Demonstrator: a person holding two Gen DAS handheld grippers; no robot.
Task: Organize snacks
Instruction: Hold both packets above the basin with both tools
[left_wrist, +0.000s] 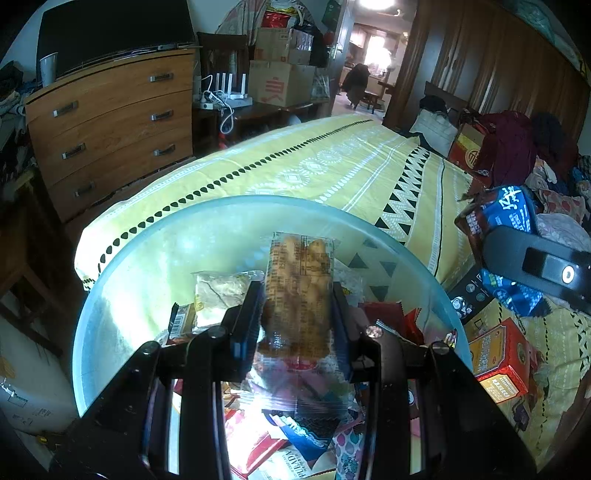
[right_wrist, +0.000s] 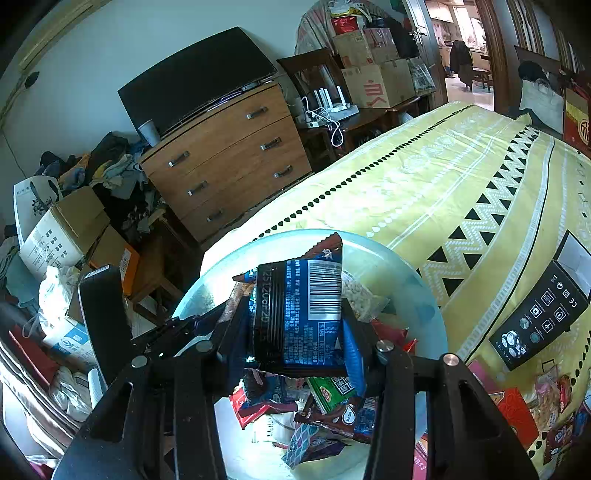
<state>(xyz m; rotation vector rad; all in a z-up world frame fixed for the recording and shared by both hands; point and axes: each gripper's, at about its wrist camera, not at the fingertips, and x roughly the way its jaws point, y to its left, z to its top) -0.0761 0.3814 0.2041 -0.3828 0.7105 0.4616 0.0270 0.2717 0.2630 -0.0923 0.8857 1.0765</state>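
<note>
Both grippers over bowl (left_wrist: 110, 266).
Left gripper (left_wrist: 297, 314) clamps clear pack (left_wrist: 299, 291); right gripper (right_wrist: 295, 328) clamps blue packet (right_wrist: 303, 306).

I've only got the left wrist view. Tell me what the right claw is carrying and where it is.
Observer: The right claw is shut on a blue snack packet, barcode side facing the camera.
Operator: Say where it is relative to the bowl.
Observer: It is above the glass bowl, over the loose snacks inside.
Operator: Report what lies right of the bowl, beyond my frame.
Observer: A black product box with white icons lies flat on the yellow bedsheet.
Operator: Name anything directly under that packet.
Observer: A green packet shows just below it in the bowl.
</note>
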